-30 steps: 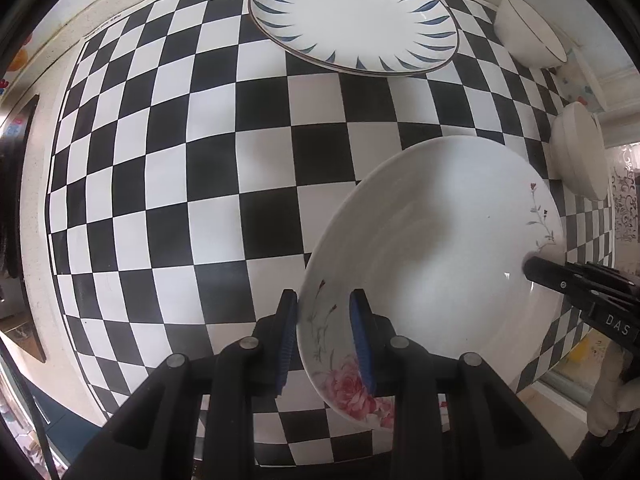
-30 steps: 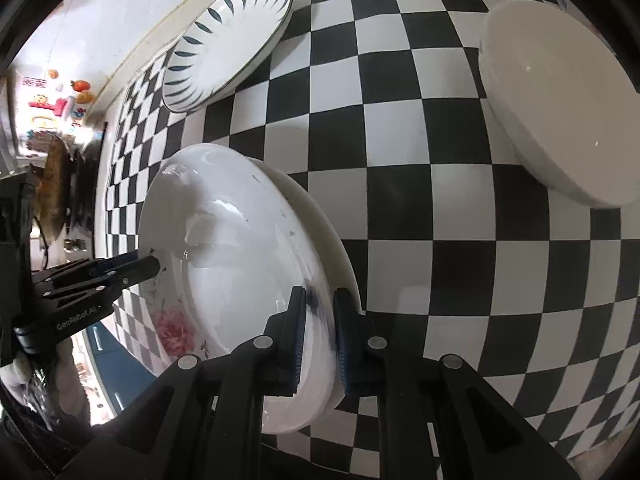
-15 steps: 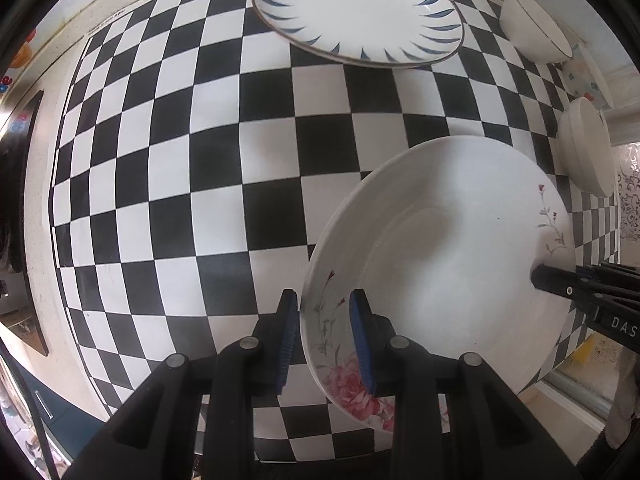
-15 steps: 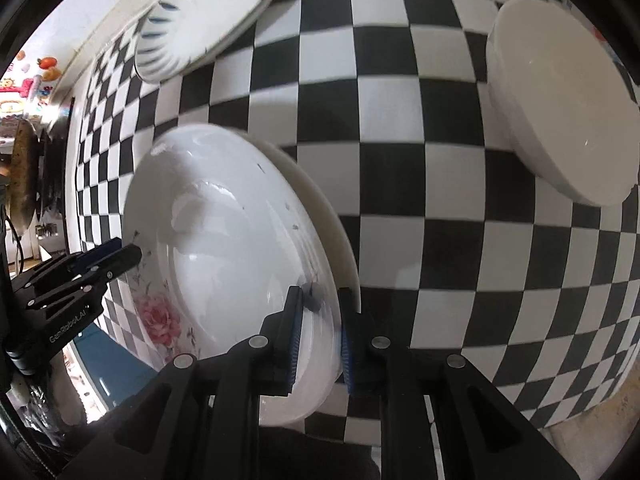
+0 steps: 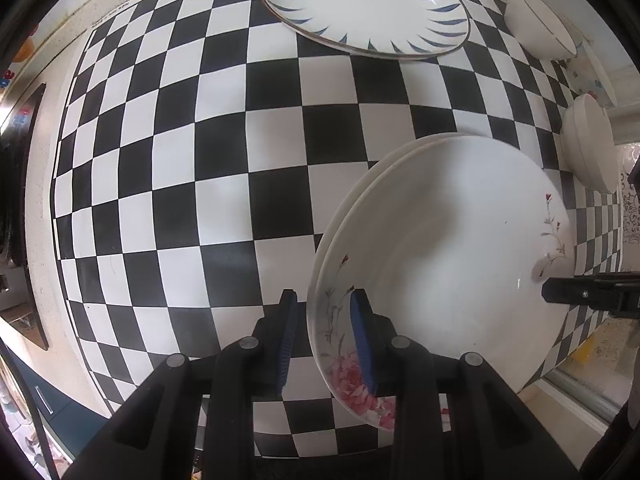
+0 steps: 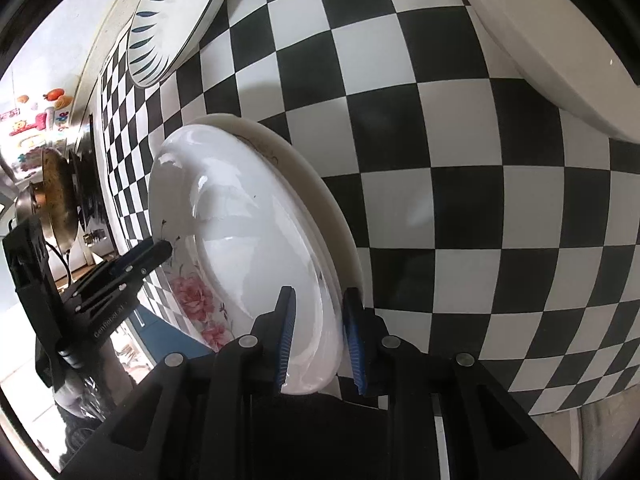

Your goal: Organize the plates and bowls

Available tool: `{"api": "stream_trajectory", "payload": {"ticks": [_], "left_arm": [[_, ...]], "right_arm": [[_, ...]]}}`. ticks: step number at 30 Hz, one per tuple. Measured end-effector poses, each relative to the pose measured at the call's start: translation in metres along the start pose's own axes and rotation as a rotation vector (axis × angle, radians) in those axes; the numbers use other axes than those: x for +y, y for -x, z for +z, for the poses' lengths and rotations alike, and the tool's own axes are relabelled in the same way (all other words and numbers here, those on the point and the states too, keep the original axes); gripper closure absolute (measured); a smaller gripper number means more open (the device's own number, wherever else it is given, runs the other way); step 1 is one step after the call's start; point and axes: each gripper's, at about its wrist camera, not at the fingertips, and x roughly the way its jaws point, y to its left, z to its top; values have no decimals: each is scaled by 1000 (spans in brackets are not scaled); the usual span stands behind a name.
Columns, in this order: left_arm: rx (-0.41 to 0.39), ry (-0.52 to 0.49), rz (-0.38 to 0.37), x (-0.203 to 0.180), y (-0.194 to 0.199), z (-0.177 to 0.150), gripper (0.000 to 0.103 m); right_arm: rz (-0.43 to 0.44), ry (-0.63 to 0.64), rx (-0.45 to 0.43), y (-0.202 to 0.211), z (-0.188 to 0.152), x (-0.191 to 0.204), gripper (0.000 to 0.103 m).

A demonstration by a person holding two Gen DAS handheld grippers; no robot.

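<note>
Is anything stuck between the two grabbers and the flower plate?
No. The left gripper and the right gripper each straddle the rim of the flower plate with nothing between. A plain white plate lies just under it.

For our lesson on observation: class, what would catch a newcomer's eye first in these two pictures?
First, the black-and-white checkered tablecloth that fills both views. Next, the rose-painted plate, stacked on a plain plate, its rim between the pads of the left hand-held gripper and the right hand-held gripper on opposite sides. At the far edge lies a blue-petal plate.
</note>
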Motion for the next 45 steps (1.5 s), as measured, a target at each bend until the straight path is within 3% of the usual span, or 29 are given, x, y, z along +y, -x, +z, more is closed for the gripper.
{"api": "stream_trajectory", "payload": {"ticks": [6,8,9,14,19,21,23,24,28,35,42,45], "left_arm": [[-18,0,-9,-2,12,-3,78],[-26,-1,-7,-5,16,-3,78],[-28,-3,-8,-6,17,-3,78],[-43,-1,-19,-8,22,-4,78],[-60,47,-58,-6,35,3,78],[-89,62,-60,-5,45,9,76],[-124,70,-52,-3,57,21,74],[-133,75,-49,-2,60,26,74],[-159,103,-46,8,72,64,74],[-180,170,-53,36,65,135,74],[-121,182,-92,51,28,189,74],[-104,178,-78,54,21,201,73]], "right_arm": [[-29,18,-6,9,-5,-2,75],[-62,30,-26,14,-6,-2,58],[-107,38,-55,19,-7,0,54],[-234,106,-137,31,-10,10,53],[-227,171,-214,38,-13,30,52],[-188,198,-269,45,-11,39,45],[-146,226,-329,55,-4,48,21],[-135,240,-351,59,0,52,17],[-131,262,-424,77,29,68,16],[-52,138,-433,91,111,69,16],[-49,104,-410,81,180,75,17],[-63,112,-395,79,202,73,25]]}}
